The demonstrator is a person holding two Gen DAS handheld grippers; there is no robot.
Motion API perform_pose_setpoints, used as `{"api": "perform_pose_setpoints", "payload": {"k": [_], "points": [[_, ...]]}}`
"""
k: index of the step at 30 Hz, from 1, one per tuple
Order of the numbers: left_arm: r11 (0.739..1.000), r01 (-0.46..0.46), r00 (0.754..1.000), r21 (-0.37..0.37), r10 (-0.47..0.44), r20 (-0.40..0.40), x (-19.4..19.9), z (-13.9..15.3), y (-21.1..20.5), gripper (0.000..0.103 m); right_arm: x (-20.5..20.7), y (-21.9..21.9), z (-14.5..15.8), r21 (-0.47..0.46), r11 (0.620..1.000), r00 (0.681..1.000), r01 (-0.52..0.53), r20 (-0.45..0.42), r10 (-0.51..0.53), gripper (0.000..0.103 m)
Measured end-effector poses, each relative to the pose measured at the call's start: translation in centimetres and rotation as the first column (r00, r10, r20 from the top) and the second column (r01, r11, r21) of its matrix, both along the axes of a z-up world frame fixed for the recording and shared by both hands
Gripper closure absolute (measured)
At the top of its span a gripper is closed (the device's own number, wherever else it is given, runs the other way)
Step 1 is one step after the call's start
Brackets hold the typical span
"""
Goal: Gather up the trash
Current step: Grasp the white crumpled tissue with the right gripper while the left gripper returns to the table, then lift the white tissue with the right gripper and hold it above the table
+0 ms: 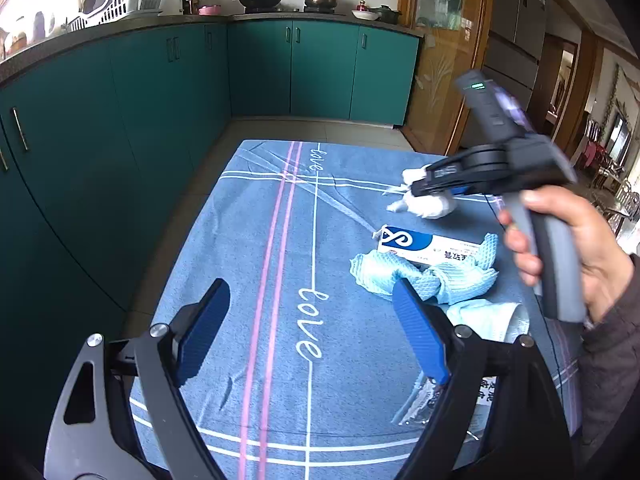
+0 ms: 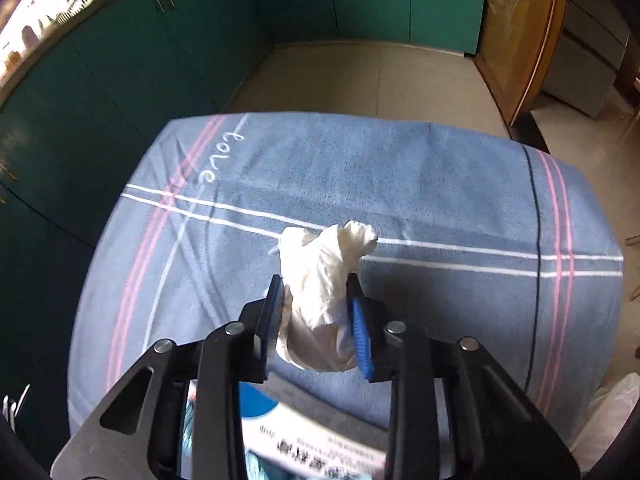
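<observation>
My right gripper (image 2: 314, 286) is shut on a crumpled white tissue (image 2: 324, 280) and holds it above the blue tablecloth (image 2: 440, 184). In the left wrist view the right gripper (image 1: 416, 190) and the tissue (image 1: 430, 204) hang over the table's far right part. My left gripper (image 1: 308, 300) is open and empty, low over the cloth. A white and blue box (image 1: 424, 246) lies on the cloth, with crumpled light blue cloths (image 1: 424, 276) against it and a pale blue wad (image 1: 488, 318) beside my right finger. The box also shows under the right gripper (image 2: 312, 440).
The table (image 1: 280, 240) stands in a kitchen with teal cabinets (image 1: 160, 92) to the left and behind. A clear plastic wrapper (image 1: 420, 404) lies near the table's front right. A wooden door frame (image 1: 476, 40) and tiled floor (image 2: 360, 76) lie beyond.
</observation>
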State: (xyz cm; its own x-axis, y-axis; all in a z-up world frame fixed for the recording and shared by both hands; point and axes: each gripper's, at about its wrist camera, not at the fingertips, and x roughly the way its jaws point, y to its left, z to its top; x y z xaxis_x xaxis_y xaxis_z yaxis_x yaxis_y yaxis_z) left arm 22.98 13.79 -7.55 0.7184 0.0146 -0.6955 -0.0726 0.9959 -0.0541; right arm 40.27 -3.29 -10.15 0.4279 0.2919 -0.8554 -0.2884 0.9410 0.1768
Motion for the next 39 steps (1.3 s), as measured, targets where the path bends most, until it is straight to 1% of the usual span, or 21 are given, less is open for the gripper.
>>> {"api": "perform_pose_setpoints", "payload": {"k": [2, 3, 7, 11, 14, 17, 19, 21, 23, 24, 26, 29, 34, 36, 39], "points": [[1.000, -0.001, 1.000, -0.004, 0.001, 0.003, 0.0, -0.1, 0.0, 0.019, -1.5, -1.0, 1.5, -0.001, 1.000, 0.999, -0.005, 0.054, 0.005, 0.071], [1.000, -0.003, 1.000, -0.005, 0.003, 0.004, -0.1, -0.1, 0.0, 0.019, -3.1, -2.0, 2.5, 0.001, 1.000, 0.995, -0.014, 0.101, 0.014, 0.071], [1.000, -0.026, 1.000, -0.012, 0.026, 0.001, -0.4, -0.4, 0.3, 0.019, -7.7, -5.2, 4.7, -0.001, 0.999, 0.976, -0.049, 0.211, 0.048, 0.071], [0.999, -0.041, 0.999, -0.013, 0.041, -0.001, -0.4, -0.4, 0.5, 0.019, -11.4, -9.4, 4.9, 0.058, 0.995, 0.965, -0.086, 0.252, 0.069, 0.071], [0.999, -0.045, 0.999, -0.004, 0.045, -0.008, -0.2, -0.7, 0.2, 0.019, -13.0, -12.7, 4.3, 0.111, 0.989, 0.964, -0.094, 0.259, 0.063, 0.071], [0.999, -0.041, 0.999, 0.016, 0.041, -0.014, 0.0, -0.9, -0.4, 0.019, -13.8, -15.0, 3.0, 0.139, 0.986, 0.967, -0.089, 0.250, 0.052, 0.071], [0.999, -0.041, 0.999, 0.029, 0.041, -0.016, 0.0, -1.1, -0.6, 0.019, -14.4, -15.9, 2.1, 0.159, 0.982, 0.969, -0.101, 0.240, 0.061, 0.071], [0.998, -0.040, 0.999, 0.042, 0.041, -0.022, 0.2, -1.3, -0.9, 0.019, -15.3, -16.4, 1.3, 0.153, 0.980, 0.968, -0.127, 0.233, 0.089, 0.071], [0.998, -0.041, 0.999, 0.052, 0.043, -0.027, 0.3, -1.5, -1.1, 0.019, -16.6, -16.5, 0.7, 0.105, 0.981, 0.961, -0.161, 0.243, 0.132, 0.071], [0.997, -0.042, 0.999, 0.058, 0.044, -0.028, 0.3, -1.5, -1.2, 0.019, -17.0, -16.5, 0.6, 0.097, 0.979, 0.957, -0.177, 0.249, 0.148, 0.071], [0.997, -0.043, 0.999, 0.069, 0.045, -0.029, 0.3, -1.6, -1.3, 0.019, -17.8, -16.4, 0.3, 0.106, 0.968, 0.947, -0.227, 0.254, 0.195, 0.071], [0.996, -0.042, 0.999, 0.082, 0.044, -0.028, 0.2, -1.7, -1.5, 0.019, -18.1, -16.2, -0.6, 0.112, 0.960, 0.947, -0.257, 0.229, 0.226, 0.071], [0.995, -0.026, 1.000, 0.092, 0.027, -0.015, 0.1, -2.0, -1.9, 0.019, -18.2, -15.6, -1.9, 0.103, 0.958, 0.950, -0.268, 0.191, 0.246, 0.070], [0.997, -0.013, 1.000, 0.076, 0.013, -0.003, -0.1, -1.8, -2.0, 0.019, -18.2, -15.3, -2.2, 0.091, 0.959, 0.952, -0.268, 0.180, 0.248, 0.069], [0.999, -0.004, 1.000, 0.053, 0.003, 0.020, -0.4, -1.4, -2.1, 0.019, -18.1, -14.9, -2.6, 0.082, 0.961, 0.953, -0.266, 0.174, 0.249, 0.064]]}}
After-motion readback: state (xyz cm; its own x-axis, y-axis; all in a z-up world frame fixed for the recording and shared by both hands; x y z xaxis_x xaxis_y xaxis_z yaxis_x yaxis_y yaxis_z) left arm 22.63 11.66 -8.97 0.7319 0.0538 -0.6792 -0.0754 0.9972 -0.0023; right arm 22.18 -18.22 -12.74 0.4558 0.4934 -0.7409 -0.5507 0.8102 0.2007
